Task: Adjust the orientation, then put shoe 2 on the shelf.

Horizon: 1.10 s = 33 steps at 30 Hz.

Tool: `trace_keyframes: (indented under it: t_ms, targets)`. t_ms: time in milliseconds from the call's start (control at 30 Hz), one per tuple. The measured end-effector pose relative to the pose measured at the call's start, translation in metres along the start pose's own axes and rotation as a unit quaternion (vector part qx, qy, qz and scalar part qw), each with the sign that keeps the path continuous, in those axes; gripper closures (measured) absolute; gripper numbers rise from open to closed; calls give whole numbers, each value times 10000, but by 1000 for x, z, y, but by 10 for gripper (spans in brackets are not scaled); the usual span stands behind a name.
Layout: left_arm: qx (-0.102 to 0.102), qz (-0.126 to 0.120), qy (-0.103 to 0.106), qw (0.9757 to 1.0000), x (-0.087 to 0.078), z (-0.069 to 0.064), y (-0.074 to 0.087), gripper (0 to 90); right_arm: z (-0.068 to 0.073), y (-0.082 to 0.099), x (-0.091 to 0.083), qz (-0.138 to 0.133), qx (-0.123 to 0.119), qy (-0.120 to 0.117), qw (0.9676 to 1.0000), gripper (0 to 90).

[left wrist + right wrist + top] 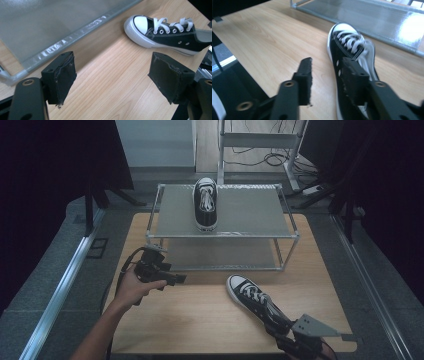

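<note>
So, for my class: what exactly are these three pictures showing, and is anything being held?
A person holds a two-jaw tool in each hand at a light wooden table. The high view looks down from above; each gripper view looks along that tool's own black jaws. A grey metal two-tier shoe rack carries one black canvas sneaker with white laces. Its matching sneaker lies on the table. The left gripper is open over bare wood. The right gripper sits at that sneaker's heel end, one jaw in the shoe opening, jaws apart, not gripping.
</note>
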<state>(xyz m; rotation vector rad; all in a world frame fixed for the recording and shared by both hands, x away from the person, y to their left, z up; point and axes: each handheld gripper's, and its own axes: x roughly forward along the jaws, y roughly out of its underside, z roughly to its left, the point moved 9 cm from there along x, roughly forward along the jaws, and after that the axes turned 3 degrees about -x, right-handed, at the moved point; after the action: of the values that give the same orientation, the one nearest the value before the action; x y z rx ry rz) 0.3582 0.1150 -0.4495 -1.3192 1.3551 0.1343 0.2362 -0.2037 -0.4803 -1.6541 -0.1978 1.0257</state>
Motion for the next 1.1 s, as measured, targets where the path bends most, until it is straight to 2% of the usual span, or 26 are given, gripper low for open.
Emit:
trace_keyframes:
  t_ms: [100, 133, 200, 267, 433, 533, 633, 833, 1100]
  targets:
    - [17, 43, -6, 10000, 4, 0, 5, 213, -9, -11, 3, 51, 23, 49, 10000, 411]
    - [5, 54, -9, 10000, 5, 0, 7, 213, -14, -14, 5, 129, 67, 3, 9999, 396]
    - [22, 80, -29, 10000, 8, -1, 10, 213, -20, -20, 9, 203, 67, 58, 9998, 362]
    - [45, 120, -54, 9999, 12, -2, 15, 213, -26, -23, 15, 398, 62, 28, 9992, 318]
    - [89, 182, -54, 9998, 19, -5, 21, 212, -39, -29, 32, 725, 50, 34, 9973, 276]
    - [166, 208, -193, 9995, 21, -5, 23, 211, -43, -29, 40, 900, 88, 5, 9959, 259]
    - [179, 190, -176, 9995, 22, -6, 25, 211, -46, -27, 50, 1067, 91, -22, 9942, 245]
    - [92, 239, -85, 9996, 29, -6, 37, 211, -48, -21, 66, 1476, 61, -116, 9890, 197]
    - [23, 270, -40, 9996, 37, -4, 46, 213, -51, -12, 82, 2054, -70, -96, 9786, 141]
